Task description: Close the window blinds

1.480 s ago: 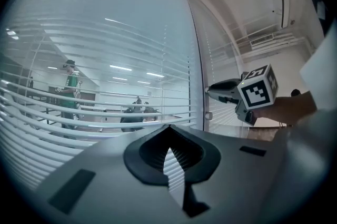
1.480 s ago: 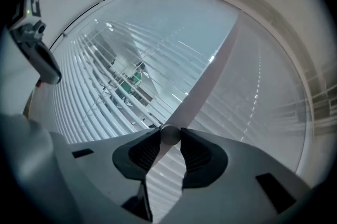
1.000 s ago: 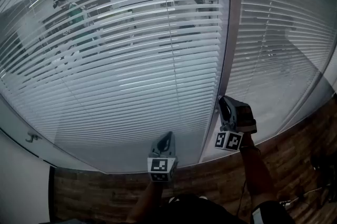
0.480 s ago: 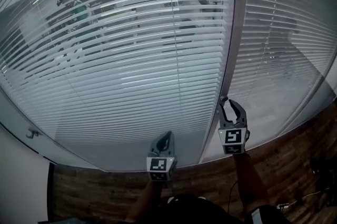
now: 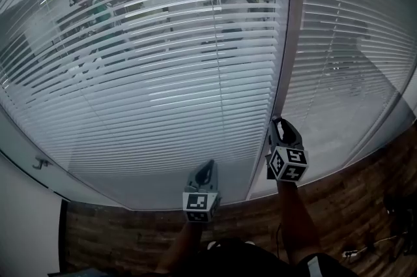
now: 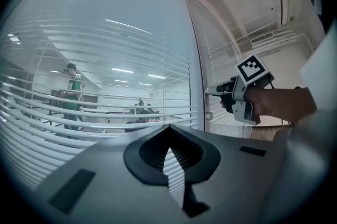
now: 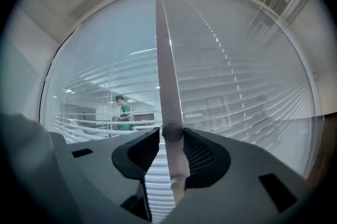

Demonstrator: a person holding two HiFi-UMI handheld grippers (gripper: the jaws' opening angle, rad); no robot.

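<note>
In the head view, a white wall (image 5: 26,223) fills the 8 o'clock corner. From there the window blinds (image 5: 150,73) spread across the upper picture. Towards 11 o'clock their slats are tilted apart enough to show a person in a green top (image 5: 91,12) behind the glass. Lower down the slats look flatter and denser.

The left tool (image 5: 207,168) sits at 6 o'clock and points level at the bottom of the blinds. Its jaws are pressed together at the tips, with only a thin slit below them and nothing between them.

At about 5 o'clock the right tool (image 5: 279,122) is held up against the window post (image 5: 291,41). In the right gripper view its jaws are pinching the wand (image 7: 167,86), a pale rod that runs from 12 o'clock down between the two ribbed pads. Its rounded end is lodged at the jaw tips.

Right of the post, the right-hand panel (image 5: 345,60) hangs with its slats nearly flat. The wooden floor (image 5: 365,204) shows at 4 o'clock.
</note>
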